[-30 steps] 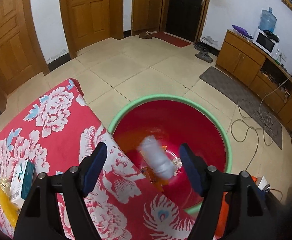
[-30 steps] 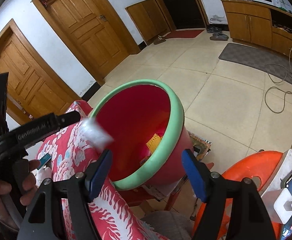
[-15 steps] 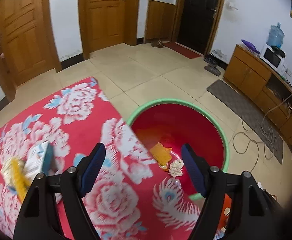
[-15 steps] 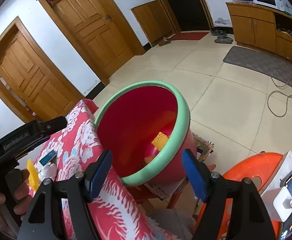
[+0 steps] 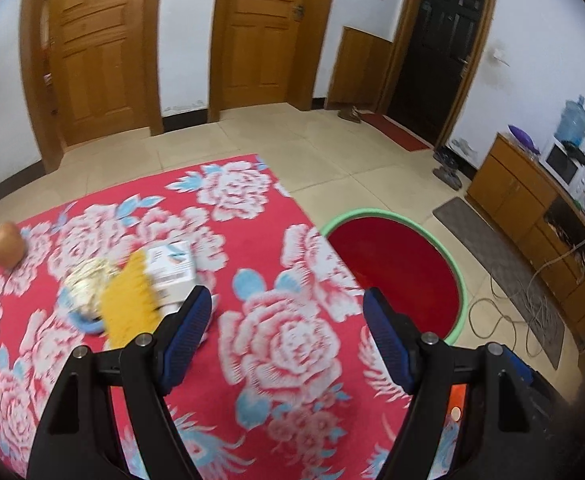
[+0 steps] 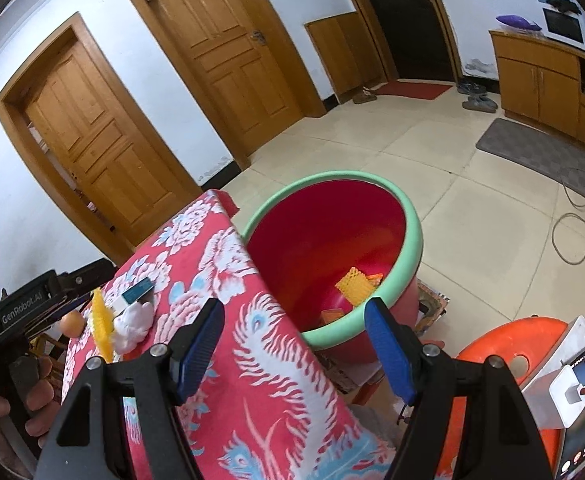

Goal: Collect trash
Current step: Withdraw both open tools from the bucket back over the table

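Note:
A red tub with a green rim (image 5: pixel 458 280) (image 6: pixel 412 236) stands on the floor beside the table's right edge; yellow mesh trash (image 6: pixel 357 283) lies inside it. On the red flowered tablecloth (image 5: pixel 284 344) lie a small white box (image 5: pixel 172 266) (image 6: pixel 139 290), a yellow mesh piece (image 5: pixel 130 306) (image 6: pixel 102 320) and crumpled white paper (image 5: pixel 86 280) (image 6: pixel 132 324). My left gripper (image 5: pixel 288 330) is open and empty above the cloth, right of that trash. My right gripper (image 6: pixel 294 344) is open and empty over the table edge near the tub.
An orange fruit (image 5: pixel 7 244) (image 6: pixel 72 323) sits at the table's far left. An orange stool (image 6: pixel 504 344) with a phone (image 6: pixel 580 412) stands at the right. Cables (image 5: pixel 508 312), a mat and wooden cabinets (image 5: pixel 532 208) lie beyond the tub.
A white wad dropped from my left gripper into the tub. The left gripper then swung left, away from the tub and over the table, bringing the box and mesh into view. The right gripper barely moved.

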Demonstrator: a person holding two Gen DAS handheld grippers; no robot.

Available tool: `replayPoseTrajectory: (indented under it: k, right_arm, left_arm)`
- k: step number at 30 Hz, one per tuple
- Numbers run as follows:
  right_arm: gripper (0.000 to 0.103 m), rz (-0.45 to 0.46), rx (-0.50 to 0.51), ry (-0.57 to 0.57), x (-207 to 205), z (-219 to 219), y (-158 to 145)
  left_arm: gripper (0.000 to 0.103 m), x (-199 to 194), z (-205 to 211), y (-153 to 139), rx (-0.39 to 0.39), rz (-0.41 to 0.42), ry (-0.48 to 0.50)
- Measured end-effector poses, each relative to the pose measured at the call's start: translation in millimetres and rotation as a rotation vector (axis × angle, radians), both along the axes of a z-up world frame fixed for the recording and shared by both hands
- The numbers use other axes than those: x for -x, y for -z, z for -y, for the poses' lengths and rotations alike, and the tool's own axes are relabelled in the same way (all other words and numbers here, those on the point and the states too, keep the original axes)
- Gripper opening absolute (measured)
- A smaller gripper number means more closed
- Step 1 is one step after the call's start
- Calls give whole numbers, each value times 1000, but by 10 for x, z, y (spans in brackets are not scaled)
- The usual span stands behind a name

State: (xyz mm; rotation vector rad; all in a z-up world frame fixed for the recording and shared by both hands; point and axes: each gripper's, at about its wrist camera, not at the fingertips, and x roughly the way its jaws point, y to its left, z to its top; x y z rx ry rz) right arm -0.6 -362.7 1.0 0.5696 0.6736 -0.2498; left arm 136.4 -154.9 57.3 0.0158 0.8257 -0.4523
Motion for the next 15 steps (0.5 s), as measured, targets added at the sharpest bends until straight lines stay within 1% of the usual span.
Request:
replayPoseTrajectory:
  k: [9,15]
  right_arm:
    - [75,11,9,-36,21,-145,-81]
    - [75,-8,6,-60,-36,-226,-35]
  left_arm:
    - [78,15,-542,187,1,-39,-135]
    - [78,-38,-750,305,-10,-55,-195]
